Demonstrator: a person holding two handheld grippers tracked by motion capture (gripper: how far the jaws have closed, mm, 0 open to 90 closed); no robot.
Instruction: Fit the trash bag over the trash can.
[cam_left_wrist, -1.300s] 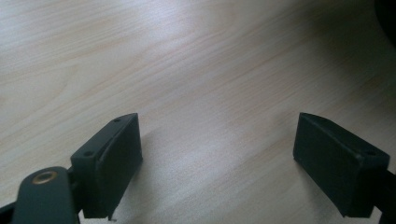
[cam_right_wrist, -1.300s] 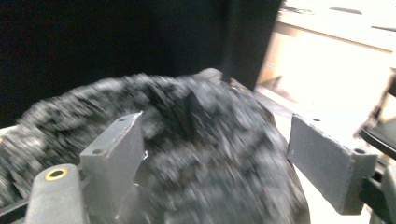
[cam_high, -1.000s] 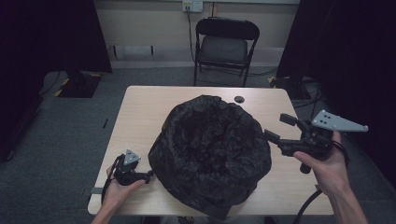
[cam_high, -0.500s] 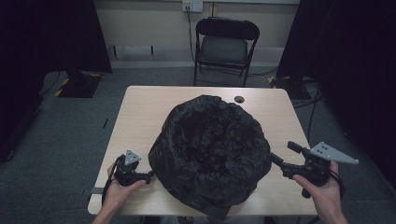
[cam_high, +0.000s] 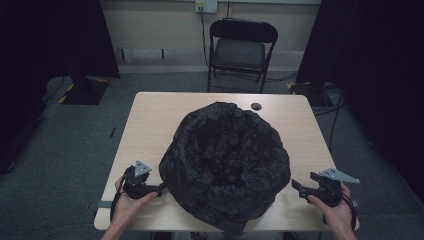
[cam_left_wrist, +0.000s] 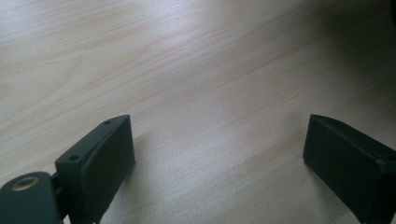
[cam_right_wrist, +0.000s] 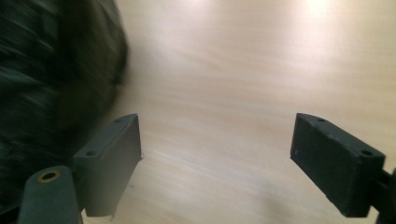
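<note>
The surface (cam_high: 150, 115) is a pale wood-grain top, seen from above with grey floor around it and dark curtains at either side. A black folding chair (cam_high: 241, 50) stands on the floor beyond its far edge, well apart from everything on it.

A large black bag (cam_high: 225, 165), crumpled and glossy, takes up the middle and near part of the surface. It sits as a rounded heap with its mouth turned upward, the rim puckered around a darker hollow, and its near side reaches almost to the person's edge of the surface. In the right gripper view the same bag (cam_right_wrist: 51, 79) fills the left side as a blurred dark mass, just beside the tool's left jaw.

The left tool (cam_high: 159, 187) lies low at the near left corner, held in the left hand (cam_high: 127, 200), with its tips just beside the bag's lower left flank; whether they touch it cannot be told. In the left gripper view its jaws stand wide, having just been opening, with bare wood between them.

The right tool (cam_high: 300, 186) sits near the right edge, held in the right hand (cam_high: 335, 207), pointing toward the bag and near it but apart. Its jaws stand wide too, with bare wood between them.

A small dark round disc (cam_high: 256, 106) lies near the far edge, just beyond the bag.
</note>
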